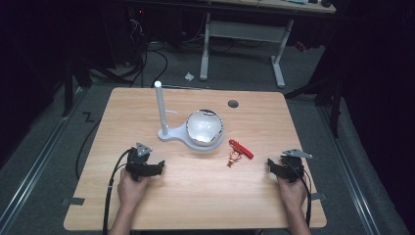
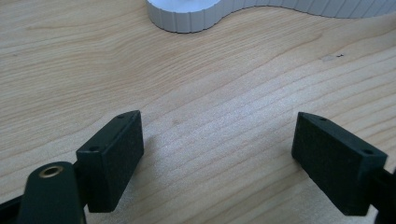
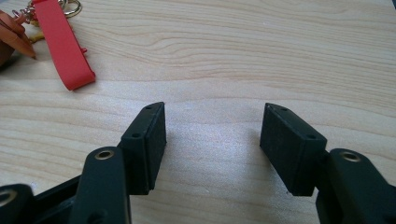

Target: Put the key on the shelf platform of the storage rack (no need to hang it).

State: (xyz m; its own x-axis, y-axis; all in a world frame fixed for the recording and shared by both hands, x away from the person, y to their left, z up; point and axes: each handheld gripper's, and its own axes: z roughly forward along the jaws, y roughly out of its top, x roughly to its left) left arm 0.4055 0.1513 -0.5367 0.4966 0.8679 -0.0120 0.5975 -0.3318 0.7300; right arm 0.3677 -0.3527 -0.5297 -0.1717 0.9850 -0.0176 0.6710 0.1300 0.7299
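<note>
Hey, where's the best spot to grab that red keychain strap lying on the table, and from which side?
Probably the red strap at its free rounded end, the bare part nearest the right gripper, whose jaws stand open with nothing between them. The strap lies flat on the table, so come from above with the jaws across its narrow width. The far end carries metal rings and a small brown charm, awkward to pinch.

Light wood-grain table, round cable port near far edge. On it: white stand with upright post, a shiny bowl sitting on its base. Red keychain lies flat just right of the stand, apart from it.
</note>
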